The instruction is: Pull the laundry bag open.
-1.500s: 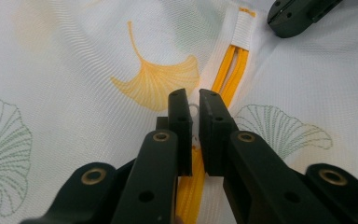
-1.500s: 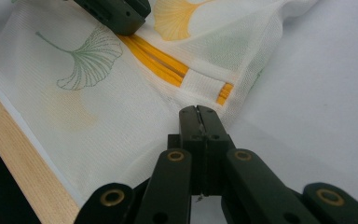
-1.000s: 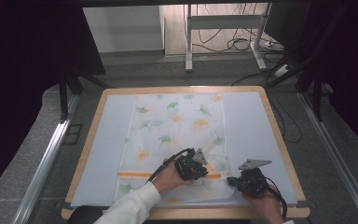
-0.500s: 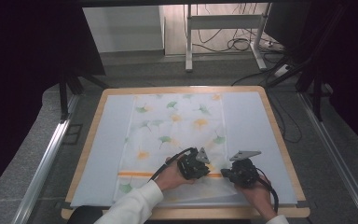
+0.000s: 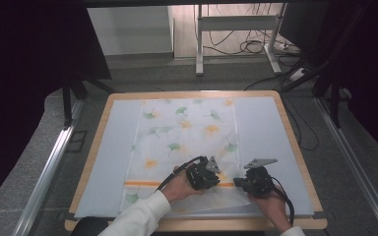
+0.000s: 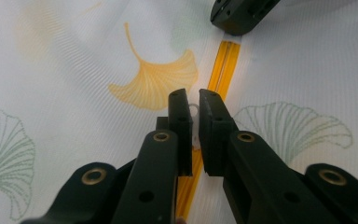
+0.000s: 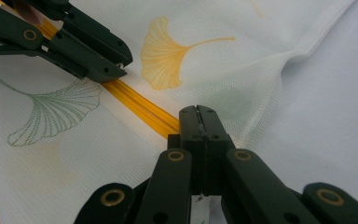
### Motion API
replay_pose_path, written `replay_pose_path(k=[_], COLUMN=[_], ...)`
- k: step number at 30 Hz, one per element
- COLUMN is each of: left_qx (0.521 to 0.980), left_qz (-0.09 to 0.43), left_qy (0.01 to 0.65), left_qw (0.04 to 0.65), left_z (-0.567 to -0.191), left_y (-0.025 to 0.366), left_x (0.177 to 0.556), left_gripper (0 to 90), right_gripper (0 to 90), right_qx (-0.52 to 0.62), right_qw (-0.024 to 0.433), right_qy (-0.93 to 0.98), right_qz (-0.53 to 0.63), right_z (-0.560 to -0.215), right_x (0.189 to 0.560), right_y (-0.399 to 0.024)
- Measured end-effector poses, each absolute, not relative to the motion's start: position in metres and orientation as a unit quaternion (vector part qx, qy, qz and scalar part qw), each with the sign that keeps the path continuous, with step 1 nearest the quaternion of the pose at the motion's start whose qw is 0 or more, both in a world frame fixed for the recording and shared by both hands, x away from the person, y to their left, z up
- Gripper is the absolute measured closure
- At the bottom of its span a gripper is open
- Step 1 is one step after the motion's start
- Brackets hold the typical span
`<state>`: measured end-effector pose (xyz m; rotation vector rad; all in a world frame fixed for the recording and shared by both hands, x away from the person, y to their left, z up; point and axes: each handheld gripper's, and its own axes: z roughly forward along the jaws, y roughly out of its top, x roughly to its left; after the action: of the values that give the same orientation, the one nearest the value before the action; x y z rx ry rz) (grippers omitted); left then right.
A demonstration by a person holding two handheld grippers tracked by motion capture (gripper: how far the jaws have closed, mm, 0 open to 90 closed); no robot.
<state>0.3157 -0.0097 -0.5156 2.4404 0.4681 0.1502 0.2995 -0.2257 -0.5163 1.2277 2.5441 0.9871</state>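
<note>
Nearest us, at the front edge of the wooden-rimmed desk [image 5: 295, 147] with its pale blue mat, our two hands rest on the near end of the thin white cloth printed with green and yellow ginkgo leaves [image 5: 187, 132]. The cloth lies flat down the middle of the mat, its length running away from us, and an orange stripe [image 5: 142, 183] crosses it near our end.

Our right gripper [image 5: 248, 183] sits at the cloth's near right edge. Its jaws are closed tight, pad against pad, right at the hem where the stripe ends; in the right gripper view [image 7: 199, 114] a sliver of white shows low between them, so we judge they pinch the hem, though we cannot tell for sure. Our left gripper [image 5: 211, 177] sits just beside it on the stripe. In the left gripper view [image 6: 192, 100] its jaws are drawn close with a small pucker of cloth caught in the narrow gap.

We judge the step in hand to be taking hold of the near end for a fold. Next we need both grips secure, then an even lift and a carry towards the far end without dragging the rest askew.
</note>
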Motion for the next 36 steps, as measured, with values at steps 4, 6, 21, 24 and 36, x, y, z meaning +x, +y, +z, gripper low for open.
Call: replay_pose_path(k=[4,6,21,24,36], left_qx=[0.930,0.929,0.928,0.927,0.925], left_qz=[0.055,0.054,0.052,0.053,0.054], left_qy=[0.179,0.181,0.193,0.196,0.206], left_qw=[0.317,0.318,0.316,0.316,0.315], left_z=[-0.515,-0.515,-0.517,-0.517,-0.518], left_y=[-0.006,-0.004,0.020,0.026,0.041], left_x=[0.316,0.315,0.312,0.311,0.308], left_gripper=[85.1,85.1,85.1,85.1,85.1], right_gripper=[89.4,89.4,89.4,89.4,89.4], right_qx=[0.408,0.408,0.406,0.406,0.405], right_qw=[0.077,0.077,0.079,0.081,0.081], right_qy=[0.847,0.848,0.849,0.849,0.849], right_qz=[0.330,0.330,0.330,0.329,0.329], right_z=[-0.517,-0.517,-0.517,-0.516,-0.517], right_x=[0.299,0.299,0.298,0.298,0.298], right_y=[-0.226,-0.226,-0.226,-0.226,-0.227])
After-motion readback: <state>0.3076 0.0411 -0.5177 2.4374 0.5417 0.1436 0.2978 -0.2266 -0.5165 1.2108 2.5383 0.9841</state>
